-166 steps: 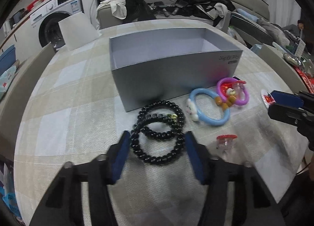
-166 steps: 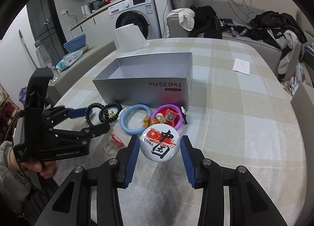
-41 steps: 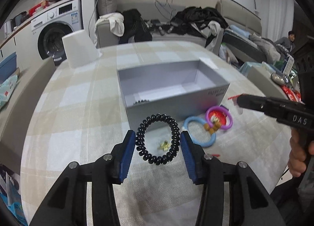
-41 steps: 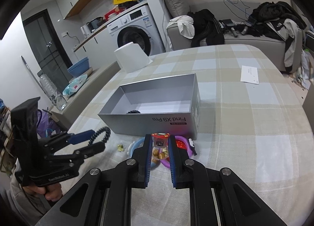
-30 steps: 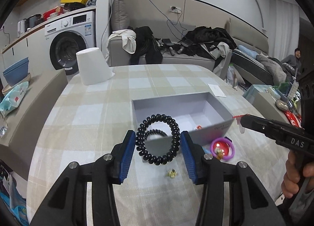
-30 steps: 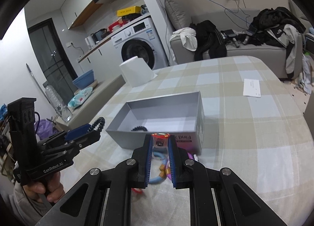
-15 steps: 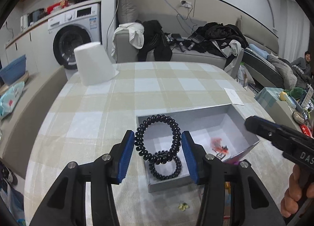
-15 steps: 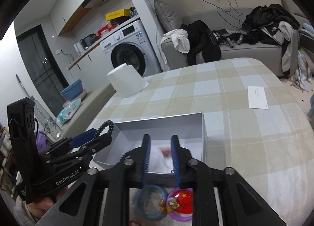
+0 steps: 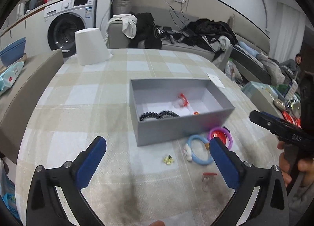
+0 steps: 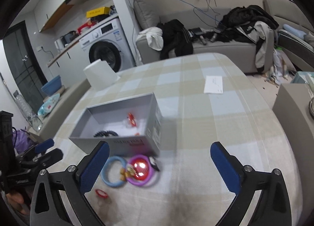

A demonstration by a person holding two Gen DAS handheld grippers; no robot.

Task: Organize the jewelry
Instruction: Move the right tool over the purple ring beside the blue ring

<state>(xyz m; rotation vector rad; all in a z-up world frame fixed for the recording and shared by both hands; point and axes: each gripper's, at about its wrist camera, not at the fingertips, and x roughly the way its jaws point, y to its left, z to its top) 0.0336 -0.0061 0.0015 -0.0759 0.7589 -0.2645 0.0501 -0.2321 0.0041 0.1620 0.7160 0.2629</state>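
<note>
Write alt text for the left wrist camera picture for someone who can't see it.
An open left gripper, empty, hovers over a checked tablecloth before a grey box holding black bead bracelets. Blue and purple rings lie outside the box.

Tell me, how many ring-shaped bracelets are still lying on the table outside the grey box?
2: a blue bracelet and a purple bracelet, side by side in front of the grey box. Black beaded ones lie inside the box.

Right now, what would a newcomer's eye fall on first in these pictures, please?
Probably the grey box mid-table, with black coiled bands and small red pieces inside. Next, the blue ring and purple ring on the checked cloth just in front of it, between the wide-open left claw and right claw.
</note>
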